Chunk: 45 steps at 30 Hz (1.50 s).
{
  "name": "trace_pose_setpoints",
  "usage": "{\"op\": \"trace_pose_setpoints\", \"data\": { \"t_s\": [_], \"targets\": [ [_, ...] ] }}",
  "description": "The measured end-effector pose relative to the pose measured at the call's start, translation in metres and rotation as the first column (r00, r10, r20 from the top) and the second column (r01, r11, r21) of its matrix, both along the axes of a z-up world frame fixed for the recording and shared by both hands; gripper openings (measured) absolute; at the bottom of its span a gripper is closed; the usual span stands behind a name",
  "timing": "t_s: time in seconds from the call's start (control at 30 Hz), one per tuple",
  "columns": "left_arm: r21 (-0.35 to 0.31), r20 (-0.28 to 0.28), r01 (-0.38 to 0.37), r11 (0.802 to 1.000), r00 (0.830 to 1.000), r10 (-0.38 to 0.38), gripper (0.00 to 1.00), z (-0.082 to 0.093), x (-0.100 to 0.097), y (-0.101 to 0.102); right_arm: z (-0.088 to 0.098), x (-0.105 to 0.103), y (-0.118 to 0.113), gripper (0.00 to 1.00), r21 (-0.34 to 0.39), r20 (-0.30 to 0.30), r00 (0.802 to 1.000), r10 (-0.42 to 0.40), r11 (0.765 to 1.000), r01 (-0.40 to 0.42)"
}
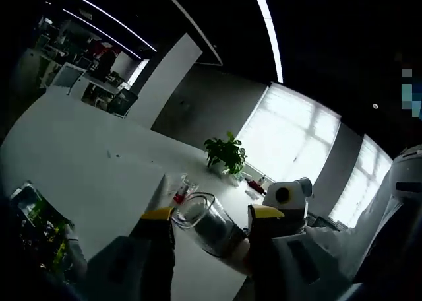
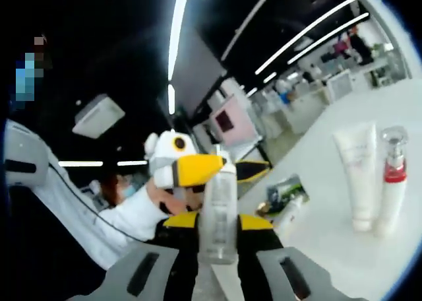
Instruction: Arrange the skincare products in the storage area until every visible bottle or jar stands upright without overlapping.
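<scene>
Jar point(image 1: 206, 223) of clear glass with a dark lower part sits between the yellow-tipped jaws of the left tool point(image 1: 212, 215), which pinch it from both sides; the jar is tilted and is held above the white worktop point(image 1: 86, 175). Near the left edge of the left gripper view a green packet point(image 1: 39, 225) lies on the worktop. Further along the worktop, beyond the jar, a small bottle point(image 1: 182, 189) with a red band stands upright. A green plant point(image 1: 225, 153) stands near the far edge, before the bright windows point(image 1: 290, 136). To the right of the jar the other tool comes into the picture, white with yellow.

In the right gripper view a person in a white sleeve point(image 2: 125, 225) is at the left. The right tool point(image 2: 217, 223) has its jaws pressed on a clear bottle point(image 2: 219, 212), which stands upright between them. Behind it, the left tool appears with its yellow part. On the worktop, to the right, lies the green packet with a small tube just beside it. Well to the right, a white tube point(image 2: 360, 175) stands on its cap, and a slim bottle point(image 2: 391, 182) with a red band stands just beside it, both upright.
</scene>
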<state>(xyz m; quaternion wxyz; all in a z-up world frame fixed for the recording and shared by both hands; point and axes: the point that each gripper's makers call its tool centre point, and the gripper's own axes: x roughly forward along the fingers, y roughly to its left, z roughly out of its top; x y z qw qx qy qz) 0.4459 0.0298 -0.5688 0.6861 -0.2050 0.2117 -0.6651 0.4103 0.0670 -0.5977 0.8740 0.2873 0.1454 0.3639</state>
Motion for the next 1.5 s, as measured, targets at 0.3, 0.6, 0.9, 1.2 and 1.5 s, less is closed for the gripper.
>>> {"op": "trace_pose_setpoints", "data": {
  "t_s": [0.3,0.6,0.9,1.2,1.5],
  "targets": [
    [-0.068,-0.047,-0.002,0.998,0.999,-0.002,0.31,0.011,0.000,-0.007,0.014,-0.001,-0.022,0.14,0.178,-0.007,1.000,-0.004,0.984,0.005],
    [-0.053,-0.057,0.035,0.998,0.998,-0.038,0.24,0.010,0.001,-0.018,0.007,-0.001,-0.027,0.15,0.047,0.025,0.999,-0.024,0.999,0.023],
    [-0.009,-0.008,0.024,1.000,1.000,-0.024,0.21,0.001,0.005,-0.035,-0.010,0.006,-0.044,0.17,-0.075,0.002,0.993,-0.115,0.991,0.114],
    [0.100,0.172,-0.021,0.995,0.985,0.004,0.20,-0.021,0.011,-0.055,-0.036,0.017,-0.078,0.19,-0.431,0.111,0.960,-0.256,0.858,0.279],
    [0.169,0.206,-0.001,0.986,0.978,-0.034,0.19,-0.037,-0.005,-0.074,-0.061,0.018,-0.093,0.19,-0.657,0.142,0.940,-0.310,0.680,0.324]
  ]
}}
